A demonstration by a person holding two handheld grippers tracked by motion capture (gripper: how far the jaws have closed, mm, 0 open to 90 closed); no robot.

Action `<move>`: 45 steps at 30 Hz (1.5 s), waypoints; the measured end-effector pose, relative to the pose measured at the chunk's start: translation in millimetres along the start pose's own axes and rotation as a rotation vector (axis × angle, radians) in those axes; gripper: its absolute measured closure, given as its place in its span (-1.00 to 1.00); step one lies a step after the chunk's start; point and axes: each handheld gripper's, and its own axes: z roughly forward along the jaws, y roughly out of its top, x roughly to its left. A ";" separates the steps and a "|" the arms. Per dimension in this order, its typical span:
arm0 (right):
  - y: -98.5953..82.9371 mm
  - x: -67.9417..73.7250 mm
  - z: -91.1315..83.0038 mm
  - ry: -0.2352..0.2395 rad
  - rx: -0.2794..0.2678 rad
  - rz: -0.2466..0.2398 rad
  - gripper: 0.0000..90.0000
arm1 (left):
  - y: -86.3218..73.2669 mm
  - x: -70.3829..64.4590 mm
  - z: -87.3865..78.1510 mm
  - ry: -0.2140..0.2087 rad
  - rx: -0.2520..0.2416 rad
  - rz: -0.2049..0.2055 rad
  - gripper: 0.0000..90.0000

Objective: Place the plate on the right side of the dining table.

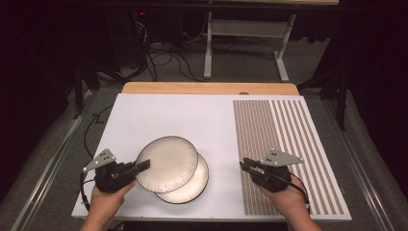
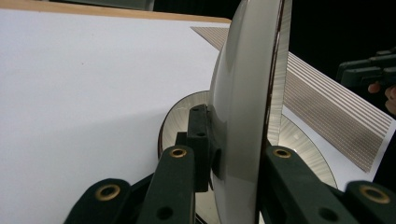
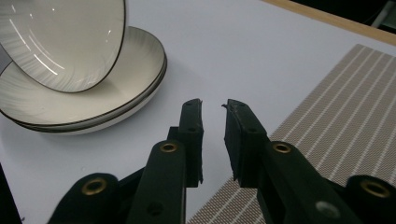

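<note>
Left gripper clamped on the rim of the upper plate, which is lifted and tilted above the lower plates stacked on the white board. Right gripper, jaws slightly apart and empty, rests at the near edge of the striped mat, well apart from the plates.

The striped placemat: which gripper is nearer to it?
Right. The right gripper hangs over the striped placemat's near left edge, jaws slightly apart, while the left gripper is off across the white board, clamped on the lifted plate's rim.
</note>
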 end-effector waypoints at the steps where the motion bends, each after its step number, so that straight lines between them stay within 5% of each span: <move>1: -1.1 -1.5 -2.1 -0.006 -0.009 0.011 0.68 | 0.2 -1.1 0.0 0.002 0.001 0.011 0.77; 15: -19.9 -27.1 -32.1 -0.082 -0.107 0.091 -0.11 | -0.8 -3.5 -0.8 -0.004 -0.018 0.060 0.77; 32: -24.8 -33.2 -29.3 -0.126 -0.187 0.120 -0.95 | -0.4 -6.5 -1.9 -0.003 -0.020 0.103 0.77; 45: -21.6 -31.8 -24.1 -0.099 -0.220 0.107 -0.97 | 0.0 -7.5 -2.3 0.000 -0.020 0.117 0.77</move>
